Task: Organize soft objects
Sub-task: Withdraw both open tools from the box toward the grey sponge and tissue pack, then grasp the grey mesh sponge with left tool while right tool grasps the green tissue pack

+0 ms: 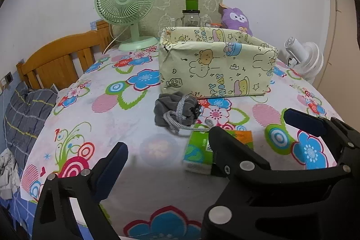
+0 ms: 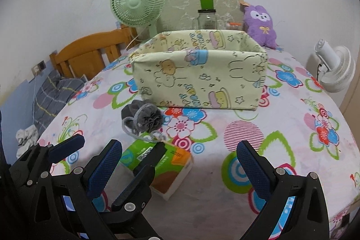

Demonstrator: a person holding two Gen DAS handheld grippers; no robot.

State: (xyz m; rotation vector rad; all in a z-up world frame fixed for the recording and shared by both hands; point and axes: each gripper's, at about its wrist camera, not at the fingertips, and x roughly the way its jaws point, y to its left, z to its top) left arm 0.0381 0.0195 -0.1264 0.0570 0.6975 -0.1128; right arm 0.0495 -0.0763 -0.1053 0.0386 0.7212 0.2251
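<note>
A pale yellow cartoon-print fabric box (image 1: 216,64) (image 2: 200,73) stands open on the flowered table. A grey drawstring pouch (image 1: 177,110) (image 2: 144,116) lies in front of its left corner. A green and orange tissue pack (image 1: 202,152) (image 2: 162,165) lies nearer me. A purple plush toy (image 1: 236,19) (image 2: 262,26) sits behind the box. My left gripper (image 1: 166,152) is open and empty, its right finger over the tissue pack; it also shows in the right wrist view (image 2: 117,147). My right gripper (image 2: 177,161) is open and empty just right of the pack.
A green desk fan (image 1: 126,6) (image 2: 137,8), a glass jar with a green lid (image 1: 191,15) (image 2: 207,15) and a patterned board stand at the back. A white fan (image 1: 303,57) (image 2: 335,69) is off the right edge. A wooden headboard (image 1: 60,57) and bedding lie left.
</note>
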